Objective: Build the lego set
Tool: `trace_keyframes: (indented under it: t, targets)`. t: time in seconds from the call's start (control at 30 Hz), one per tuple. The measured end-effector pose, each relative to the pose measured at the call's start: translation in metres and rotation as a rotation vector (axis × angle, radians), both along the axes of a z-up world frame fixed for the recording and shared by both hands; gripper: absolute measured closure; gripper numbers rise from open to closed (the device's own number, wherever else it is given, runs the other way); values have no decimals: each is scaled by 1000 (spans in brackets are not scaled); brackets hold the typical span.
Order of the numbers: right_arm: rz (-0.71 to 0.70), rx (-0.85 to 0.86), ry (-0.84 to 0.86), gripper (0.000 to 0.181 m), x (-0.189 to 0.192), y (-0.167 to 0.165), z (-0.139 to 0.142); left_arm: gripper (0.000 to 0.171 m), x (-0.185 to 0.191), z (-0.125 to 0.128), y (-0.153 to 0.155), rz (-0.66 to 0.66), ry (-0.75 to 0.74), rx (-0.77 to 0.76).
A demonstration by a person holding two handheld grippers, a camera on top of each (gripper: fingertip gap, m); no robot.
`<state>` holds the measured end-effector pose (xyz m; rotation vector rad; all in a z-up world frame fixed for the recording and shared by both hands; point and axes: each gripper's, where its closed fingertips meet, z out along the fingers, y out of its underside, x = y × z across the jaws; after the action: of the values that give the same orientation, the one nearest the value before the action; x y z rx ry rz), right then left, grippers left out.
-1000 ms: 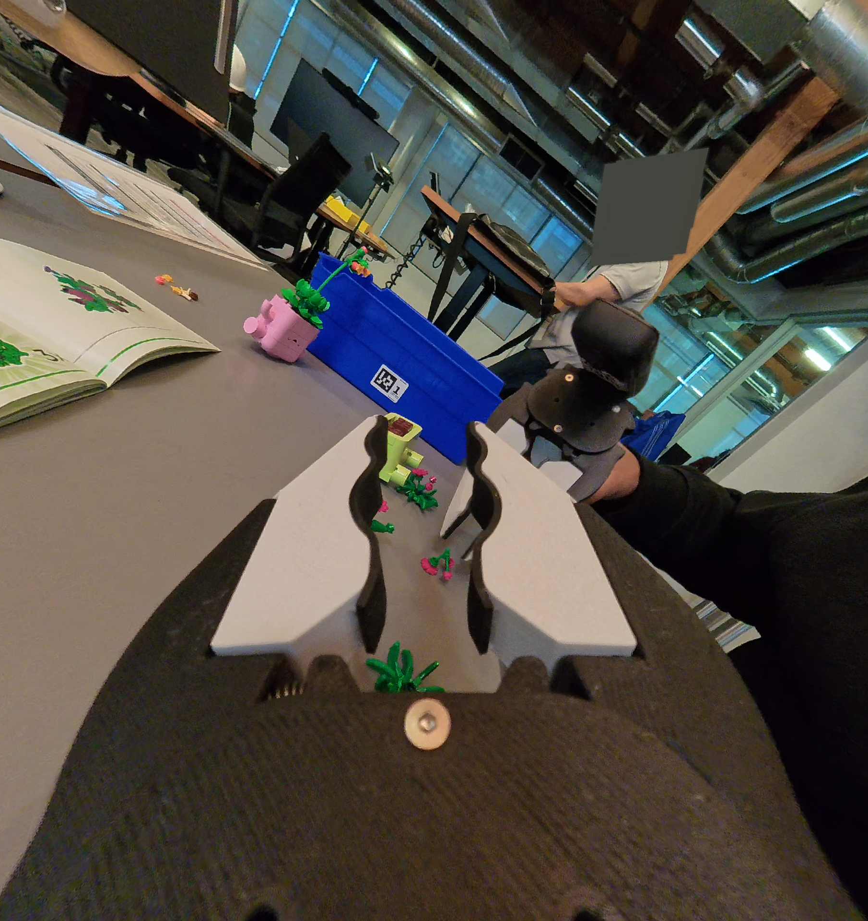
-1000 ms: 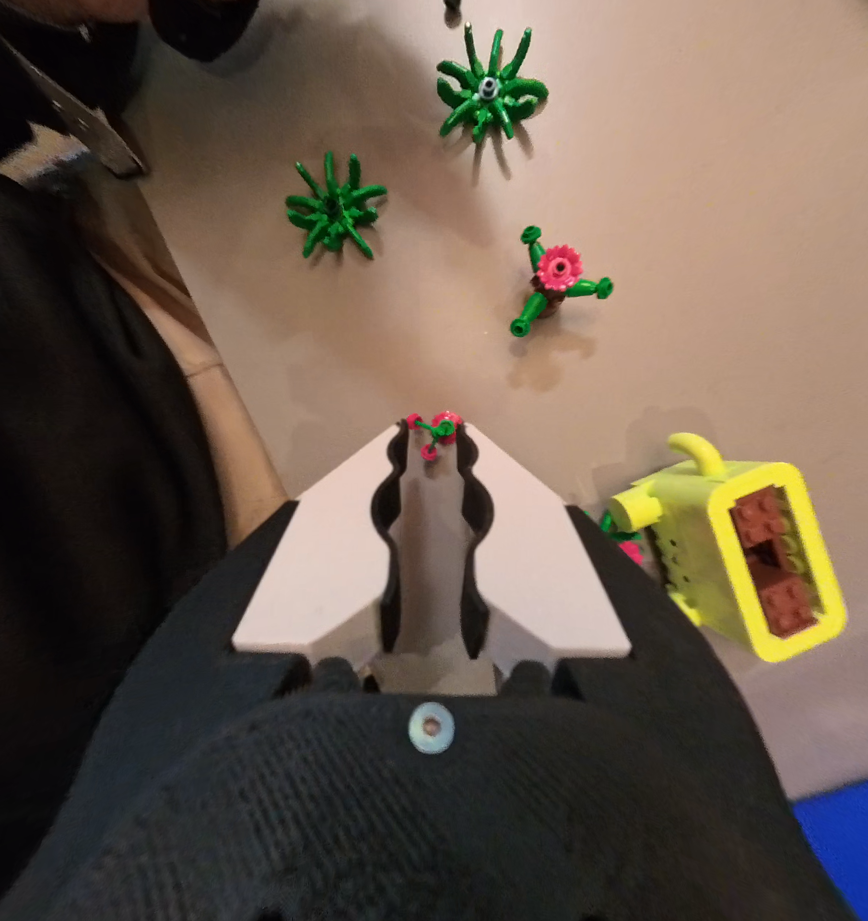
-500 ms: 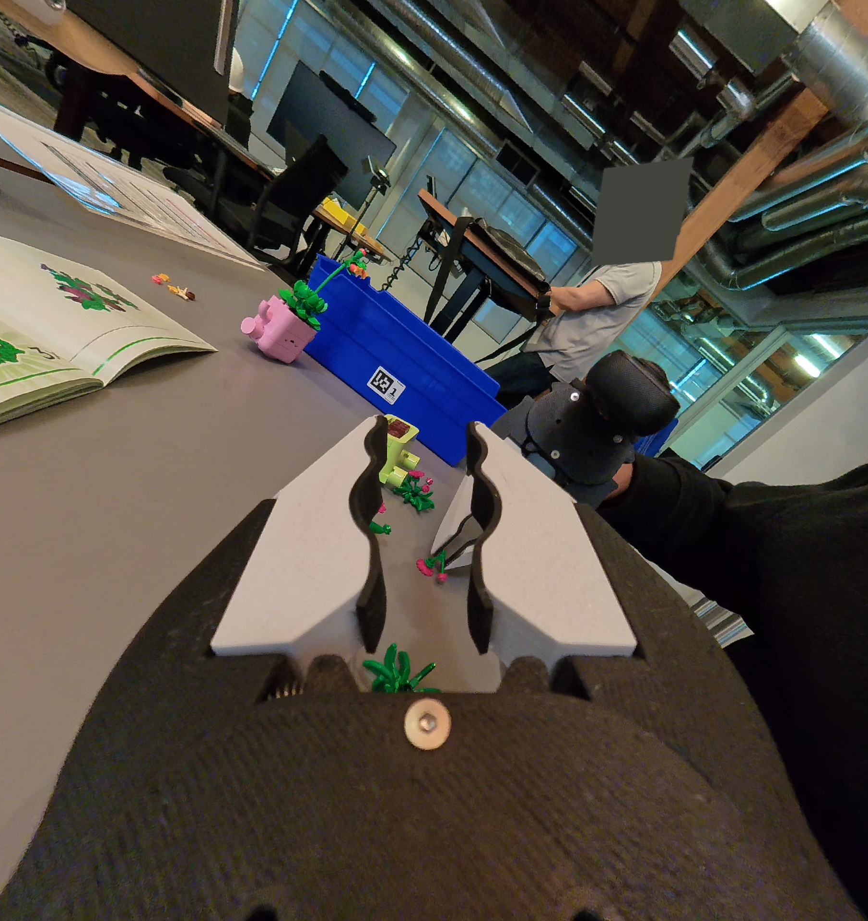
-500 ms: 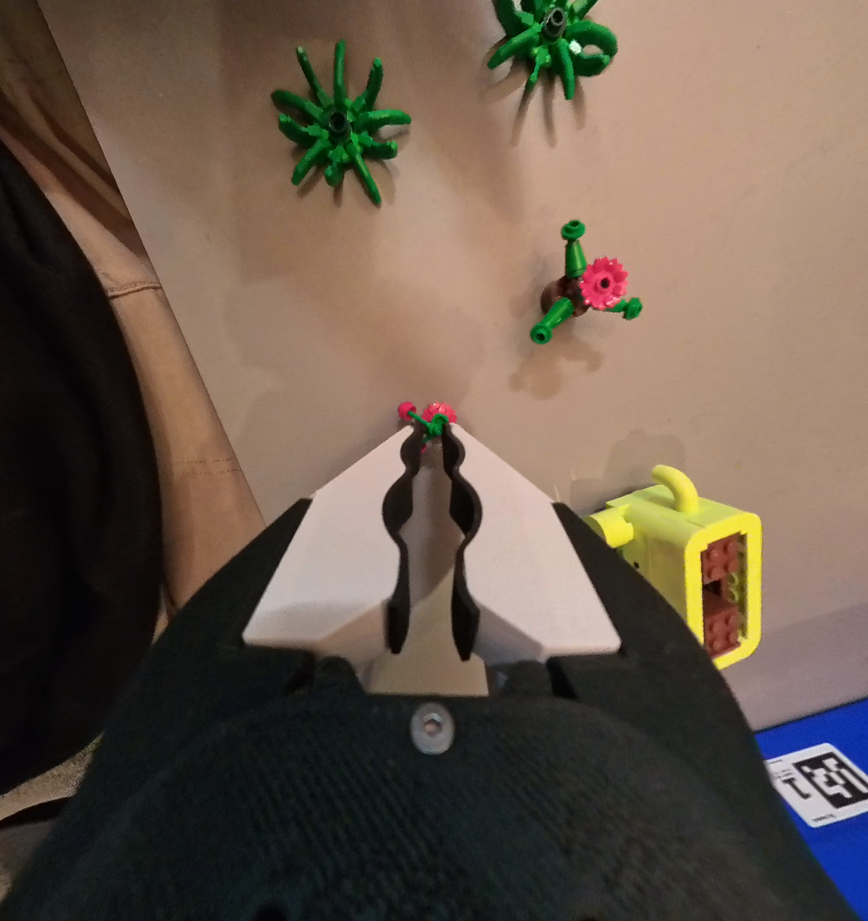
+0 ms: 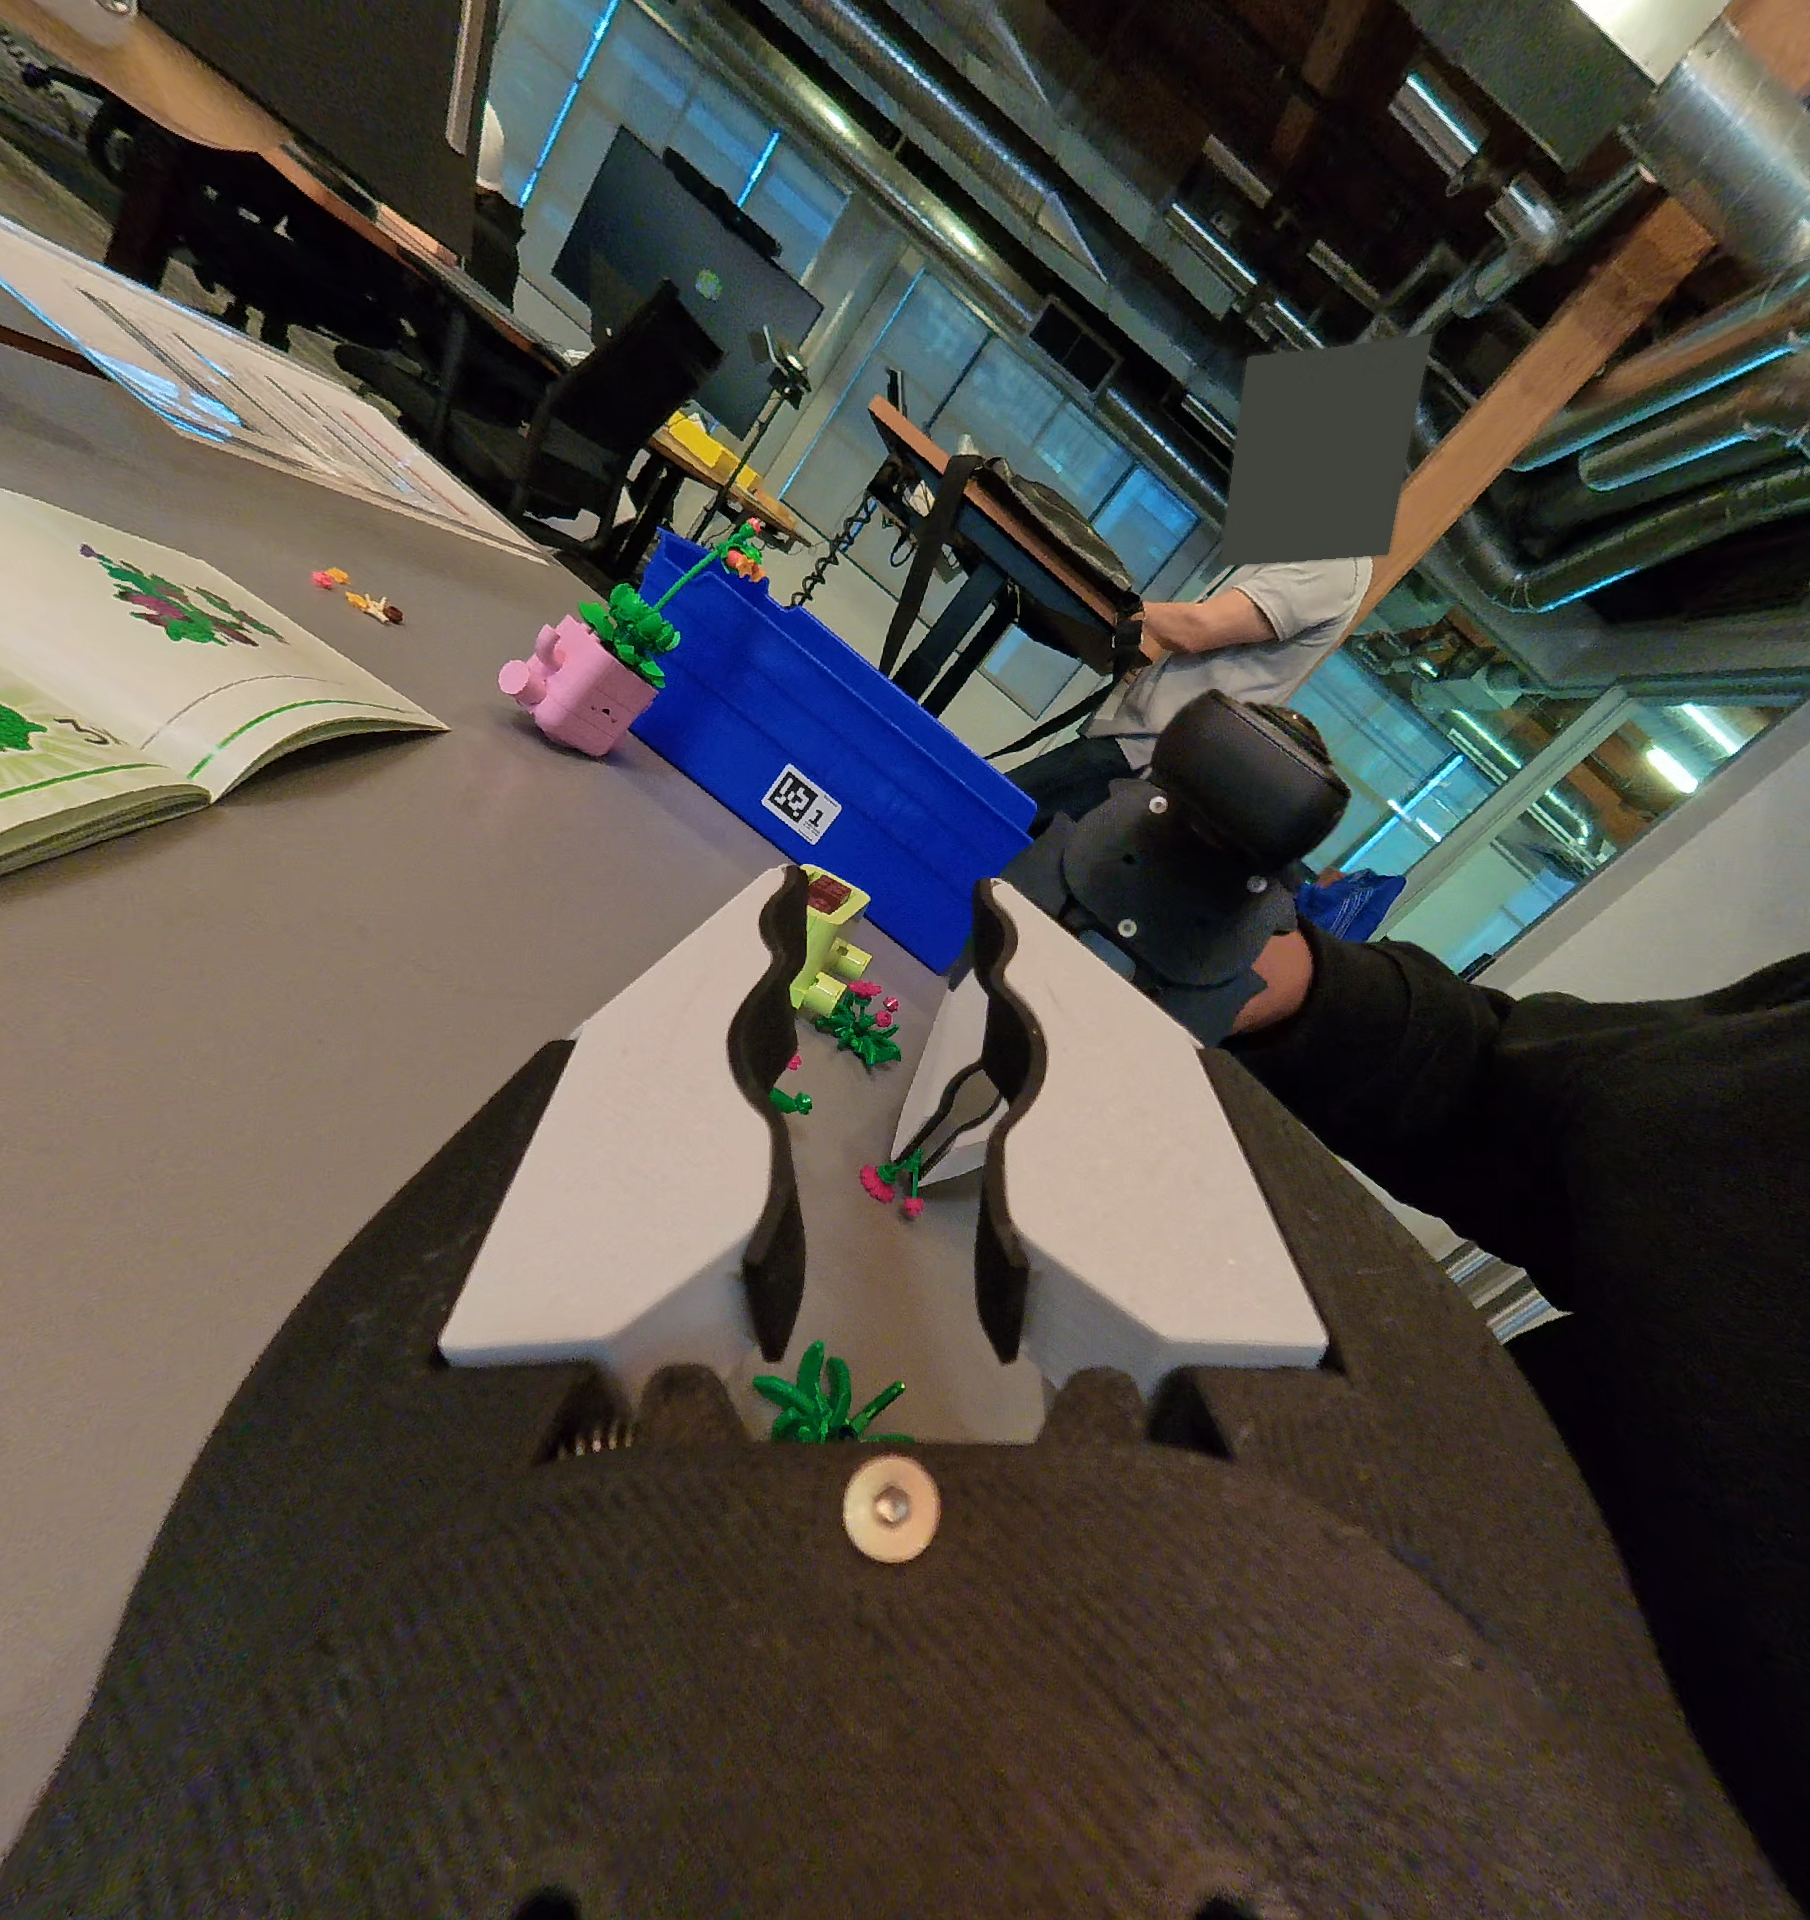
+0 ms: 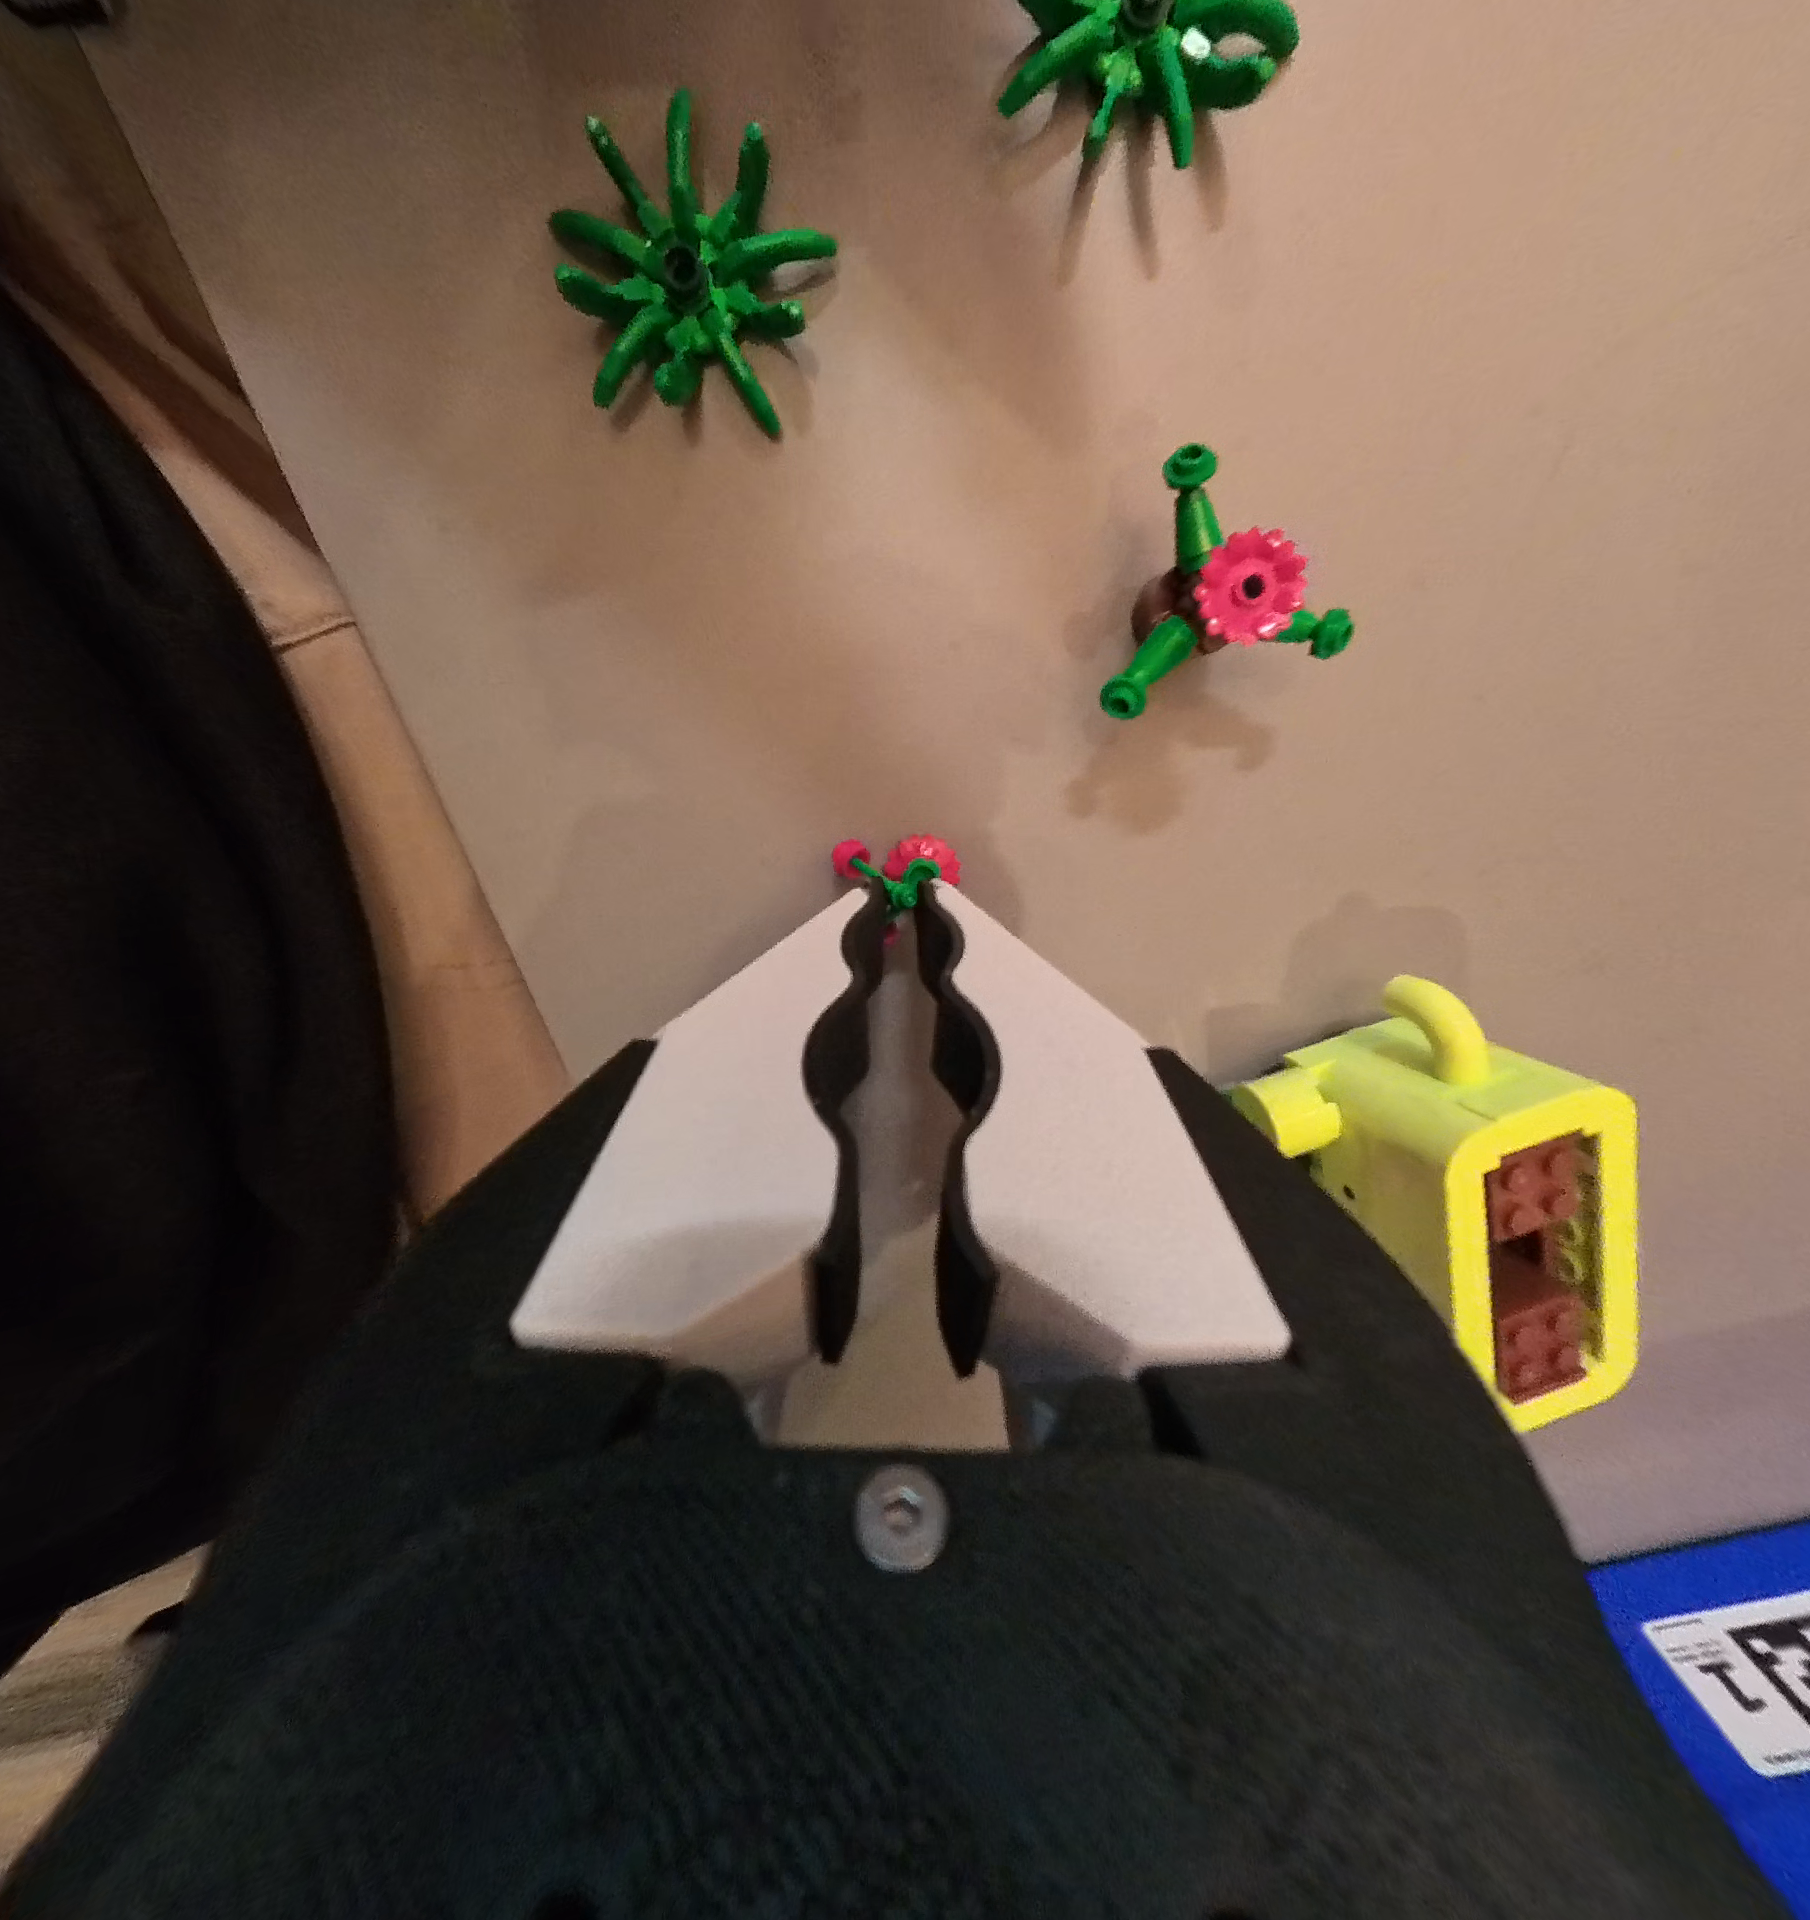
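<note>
My right gripper (image 6: 896,902) is shut on a small green sprig with pink flowers (image 6: 896,871), held at its fingertips low over the grey table. It also shows in the left wrist view (image 5: 927,1143) with the sprig (image 5: 896,1179). A lime-yellow pot with brown bricks inside (image 6: 1452,1174) lies on its side to the right. A three-armed green stem with one pink flower (image 6: 1233,592) and two green leaf pieces (image 6: 688,270) (image 6: 1140,62) lie beyond. My left gripper (image 5: 885,894) is open and empty, low over the table, pointing at the pot (image 5: 828,930).
A blue bin (image 5: 828,748) stands behind the pot. A pink pot with a built plant (image 5: 594,686) stands at its left end. An open instruction booklet (image 5: 101,675) lies at the left. A green leaf piece (image 5: 828,1397) lies under my left gripper. A person sits in the background. About 15 cm separates my left fingertips from my right.
My right gripper's jaws have closed from open around the pink-flowered sprig to shut on it. The left gripper has stayed in place, open.
</note>
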<state>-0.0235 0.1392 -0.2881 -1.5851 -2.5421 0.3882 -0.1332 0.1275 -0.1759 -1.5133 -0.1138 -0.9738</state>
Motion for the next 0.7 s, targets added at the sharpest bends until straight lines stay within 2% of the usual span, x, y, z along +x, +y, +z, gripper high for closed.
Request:
trace_keyframes:
  t: [0.7]
  targets:
    - [-76, -45, -191, 178, -5, 4, -1, 141, 1, 0, 0, -4, 3, -2]
